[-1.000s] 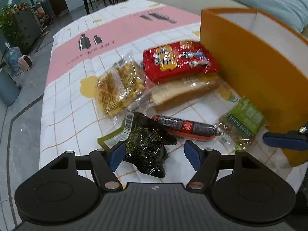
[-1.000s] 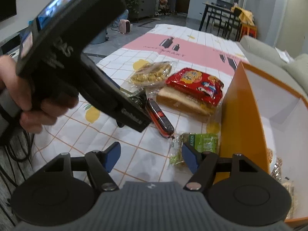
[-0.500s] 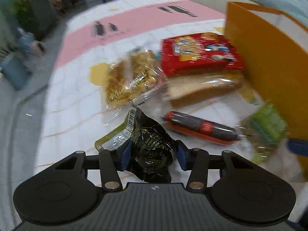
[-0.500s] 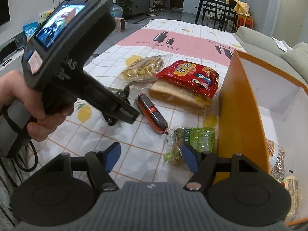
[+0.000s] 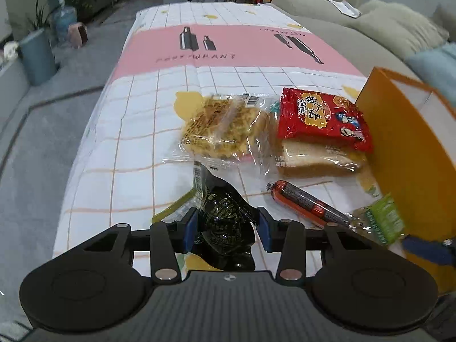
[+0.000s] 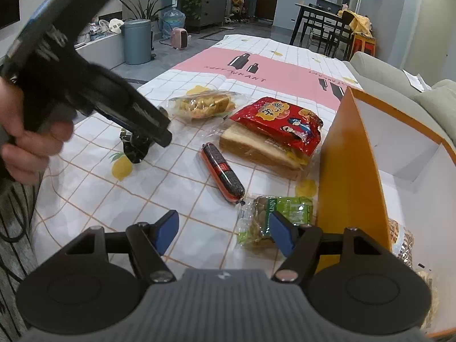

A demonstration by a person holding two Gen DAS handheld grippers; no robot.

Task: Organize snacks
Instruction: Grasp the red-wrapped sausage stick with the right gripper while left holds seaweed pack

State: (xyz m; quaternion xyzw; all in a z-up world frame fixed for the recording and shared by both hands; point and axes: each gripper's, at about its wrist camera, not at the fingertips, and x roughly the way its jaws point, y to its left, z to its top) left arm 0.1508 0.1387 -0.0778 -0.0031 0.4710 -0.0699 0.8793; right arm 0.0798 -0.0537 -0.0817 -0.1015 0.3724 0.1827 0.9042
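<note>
A: Six snack packs visible outside the box. Left gripper (image 5: 226, 229) has the crinkly black foil snack pouch (image 5: 223, 222) between its blue pads, jaws closing, both pads against the foil. Pouch sits at the near edge of the white grid-pattern tablecloth (image 5: 136, 131).

B: Right side?

A: Right gripper (image 6: 223, 232) jaws spread wide, nothing between them. It hangs over the cloth, with the green clear-wrapped snack pack (image 6: 273, 213) just past its right finger. That pack lies against the outer wall of the orange cardboard box with white interior (image 6: 347, 165).

B: Rest of the layout?

A: Red-and-black sausage stick (image 5: 306, 201) lies between the pouch and the green pack, touching neither gripper. Behind it, the clear-bagged bread slice (image 5: 319, 159) with the glossy red printed snack bag (image 5: 322, 118) on top, both beside the box wall. Left of those, a clear bag of yellow crispy cakes (image 5: 222, 126).

B: Box contents?

A: Some clear-wrapped items (image 6: 404, 236) at the bottom near corner, cannot tell what. A person's hand (image 6: 25, 139) grips the left gripper's handle.
</note>
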